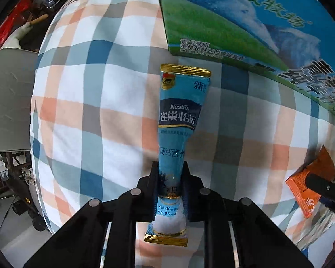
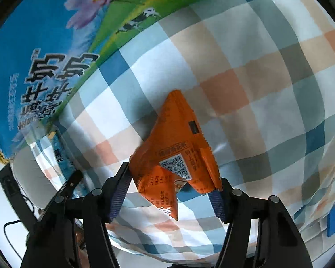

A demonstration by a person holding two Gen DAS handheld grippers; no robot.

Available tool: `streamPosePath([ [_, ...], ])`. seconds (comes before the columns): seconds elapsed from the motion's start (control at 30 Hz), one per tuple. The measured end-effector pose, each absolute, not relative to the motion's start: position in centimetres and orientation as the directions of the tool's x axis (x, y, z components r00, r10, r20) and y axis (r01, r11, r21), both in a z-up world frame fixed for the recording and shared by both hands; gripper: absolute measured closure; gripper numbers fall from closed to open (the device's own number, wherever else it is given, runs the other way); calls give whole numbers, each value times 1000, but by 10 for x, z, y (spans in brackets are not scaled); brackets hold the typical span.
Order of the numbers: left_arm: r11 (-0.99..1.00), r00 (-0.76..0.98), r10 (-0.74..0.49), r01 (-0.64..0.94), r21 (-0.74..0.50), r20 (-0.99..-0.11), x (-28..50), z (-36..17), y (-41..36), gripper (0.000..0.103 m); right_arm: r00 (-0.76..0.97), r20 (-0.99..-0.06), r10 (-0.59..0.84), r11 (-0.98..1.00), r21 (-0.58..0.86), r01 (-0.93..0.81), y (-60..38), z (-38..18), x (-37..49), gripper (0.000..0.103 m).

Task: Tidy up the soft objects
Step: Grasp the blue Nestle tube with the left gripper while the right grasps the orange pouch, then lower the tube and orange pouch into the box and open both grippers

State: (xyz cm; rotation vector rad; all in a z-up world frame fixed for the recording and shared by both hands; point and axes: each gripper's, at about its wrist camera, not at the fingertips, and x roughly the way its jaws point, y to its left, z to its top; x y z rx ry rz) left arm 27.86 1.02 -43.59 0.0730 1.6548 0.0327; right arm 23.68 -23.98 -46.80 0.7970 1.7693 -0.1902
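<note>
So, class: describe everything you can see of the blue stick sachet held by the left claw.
The blue stick sachet is a long, narrow, glossy packet, probably foil or plastic, with gold crimped ends, a Nestle logo and Chinese print. The left claw is shut on its lower part, pinching it narrow between the blue ribbed pads; one gold end sticks out behind them. It points forward over the checked cloth, its far end near the milk carton box.

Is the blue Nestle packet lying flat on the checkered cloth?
No, the blue Nestle packet is pinched near its lower end in the left gripper, its jaws shut on it.
</note>
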Motion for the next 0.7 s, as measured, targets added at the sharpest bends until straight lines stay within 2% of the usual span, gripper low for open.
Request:
streamPosePath([
  [0.17,999,-64,49,15,48,-997,257,-422,13,89,-143,-918,370,809,242,536,-222,-461,240,45],
  [0.33,1000,-32,8,6,8,-999,242,-401,10,89,-134,-926,353,843,252,476,-217,-446,242,47],
  [0.7,996,87,-84,51,-79,-993,221,-315,-4,89,-94,-920,380,871,321,371,-197,-402,234,50],
])
